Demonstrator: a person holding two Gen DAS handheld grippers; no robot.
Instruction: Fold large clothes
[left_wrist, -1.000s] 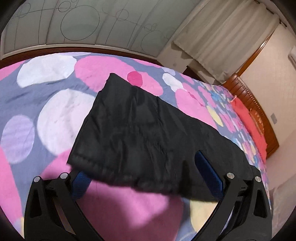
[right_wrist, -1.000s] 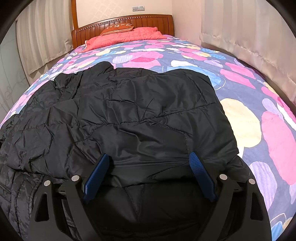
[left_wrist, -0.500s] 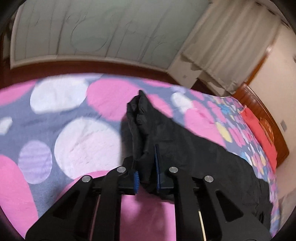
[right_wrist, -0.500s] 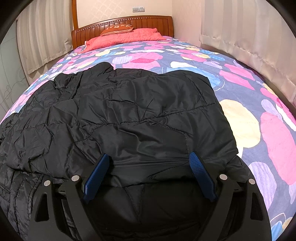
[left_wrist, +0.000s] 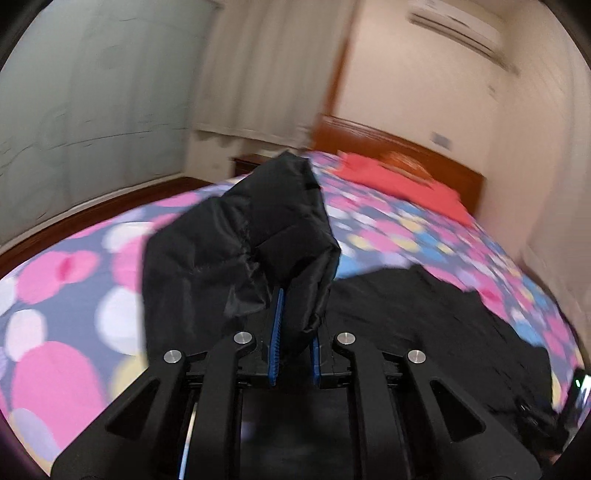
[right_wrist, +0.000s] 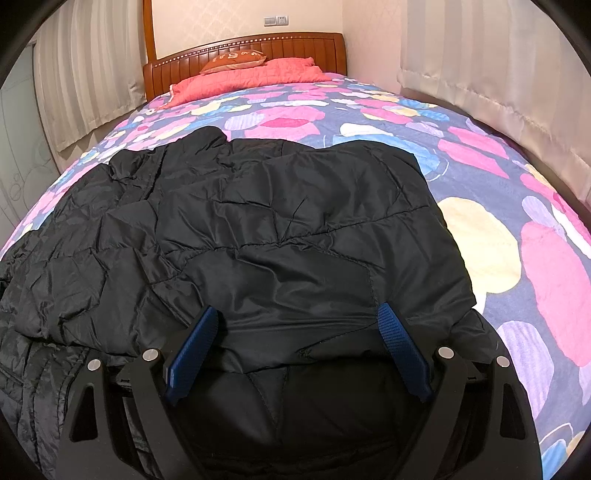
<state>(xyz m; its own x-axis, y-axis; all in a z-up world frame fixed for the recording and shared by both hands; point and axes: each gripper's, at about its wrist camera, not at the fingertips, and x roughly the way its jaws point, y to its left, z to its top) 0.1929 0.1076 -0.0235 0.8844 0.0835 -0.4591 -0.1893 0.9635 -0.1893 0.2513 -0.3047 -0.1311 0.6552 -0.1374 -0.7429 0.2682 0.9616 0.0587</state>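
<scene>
A black quilted jacket (right_wrist: 258, 221) lies spread across the bed. In the left wrist view a bunched part of the jacket (left_wrist: 258, 240) is raised off the bedspread, and my left gripper (left_wrist: 295, 332) is shut on it. The blue pads (left_wrist: 276, 332) pinch the fabric from both sides. The rest of the jacket (left_wrist: 424, 321) lies flat to the right of it. My right gripper (right_wrist: 299, 332) stands open over the jacket's near edge, its fingers (right_wrist: 195, 343) wide apart with fabric lying loose between them. The left view is blurred by motion.
The bed has a spotted pink, blue and yellow bedspread (right_wrist: 480, 229). A red blanket (right_wrist: 251, 77) and a wooden headboard (right_wrist: 258, 44) are at the far end. Curtains (right_wrist: 498, 74) hang along the right side; a glass wardrobe front (left_wrist: 92, 92) stands beyond the left edge.
My left gripper shut on the jacket's edge, then rose and swung round toward the headboard with the fabric bunched in it. The right gripper has kept still and open.
</scene>
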